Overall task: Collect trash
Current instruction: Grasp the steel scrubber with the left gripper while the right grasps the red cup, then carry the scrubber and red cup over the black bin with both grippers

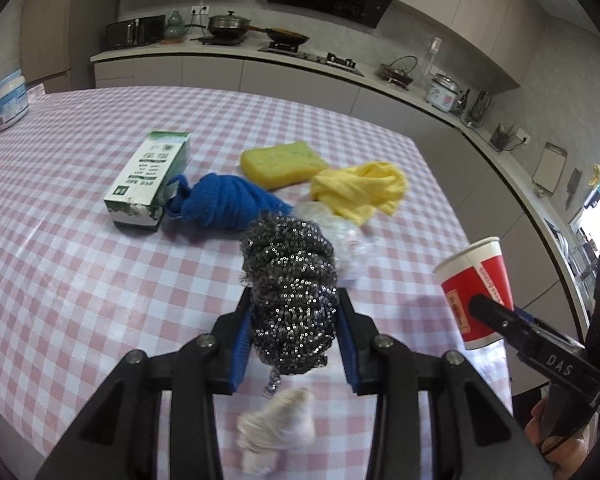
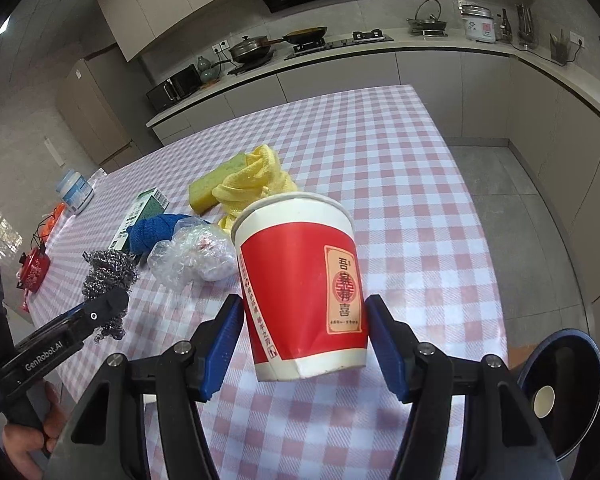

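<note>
My left gripper point(image 1: 294, 316) is shut on a steel wool scrubber point(image 1: 290, 288) and holds it above the checked table point(image 1: 80, 260). A crumpled white tissue point(image 1: 278, 432) lies below it near the front edge. My right gripper point(image 2: 304, 338) is shut on a red and white paper cup point(image 2: 300, 284), lifted off the table; the cup also shows at the right in the left wrist view point(image 1: 476, 288). The scrubber also shows in the right wrist view point(image 2: 108, 276). Crumpled clear plastic point(image 2: 192, 254) lies on the table between the two grippers.
A blue cloth point(image 1: 228, 204), yellow cloth point(image 1: 360, 190), yellow sponge point(image 1: 282, 162) and green-white box point(image 1: 150, 176) lie mid-table. A white jar point(image 1: 8, 98) stands far left. A dark bin point(image 2: 564, 392) holding a paper cup sits on the floor at the table's right.
</note>
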`<state>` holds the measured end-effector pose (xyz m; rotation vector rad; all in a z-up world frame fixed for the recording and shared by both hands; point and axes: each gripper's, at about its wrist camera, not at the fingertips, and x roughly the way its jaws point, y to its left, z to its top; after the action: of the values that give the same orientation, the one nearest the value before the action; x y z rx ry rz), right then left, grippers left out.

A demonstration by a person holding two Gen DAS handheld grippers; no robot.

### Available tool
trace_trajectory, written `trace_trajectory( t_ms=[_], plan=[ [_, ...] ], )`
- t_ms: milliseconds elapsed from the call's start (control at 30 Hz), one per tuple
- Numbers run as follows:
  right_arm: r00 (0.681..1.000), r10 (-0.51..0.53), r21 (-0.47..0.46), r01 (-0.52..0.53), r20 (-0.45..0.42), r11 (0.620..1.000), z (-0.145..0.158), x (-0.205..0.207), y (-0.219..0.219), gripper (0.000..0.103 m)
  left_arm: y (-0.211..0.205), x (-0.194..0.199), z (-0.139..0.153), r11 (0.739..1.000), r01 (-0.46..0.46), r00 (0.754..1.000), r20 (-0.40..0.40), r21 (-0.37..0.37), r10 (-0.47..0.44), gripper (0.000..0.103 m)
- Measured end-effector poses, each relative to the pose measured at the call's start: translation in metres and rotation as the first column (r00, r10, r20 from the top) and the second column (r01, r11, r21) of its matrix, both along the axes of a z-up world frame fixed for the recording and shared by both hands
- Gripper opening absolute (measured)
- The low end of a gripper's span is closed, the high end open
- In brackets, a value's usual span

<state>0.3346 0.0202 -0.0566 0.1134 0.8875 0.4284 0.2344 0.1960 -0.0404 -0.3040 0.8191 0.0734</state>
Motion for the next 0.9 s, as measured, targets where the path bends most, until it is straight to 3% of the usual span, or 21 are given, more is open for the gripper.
trace_trajectory(
  t_ms=[500,900],
  plan=[
    [0.993,-0.118,0.035,0.117,0.019,0.992,0.017,-0.042,-0.089,0.064,-0.099,0.003,0.011,0.982,0.188,0.982,0.03,-0.01,-0.187,0.04],
    [0.957,-0.29,0.035,0.29,0.003,0.956,0.014,-0.07,-0.183,0.064,-0.192,0.01,0.005,0.93,0.367,0.93,0.004,-0.019,-0.367,0.04]
  ],
)
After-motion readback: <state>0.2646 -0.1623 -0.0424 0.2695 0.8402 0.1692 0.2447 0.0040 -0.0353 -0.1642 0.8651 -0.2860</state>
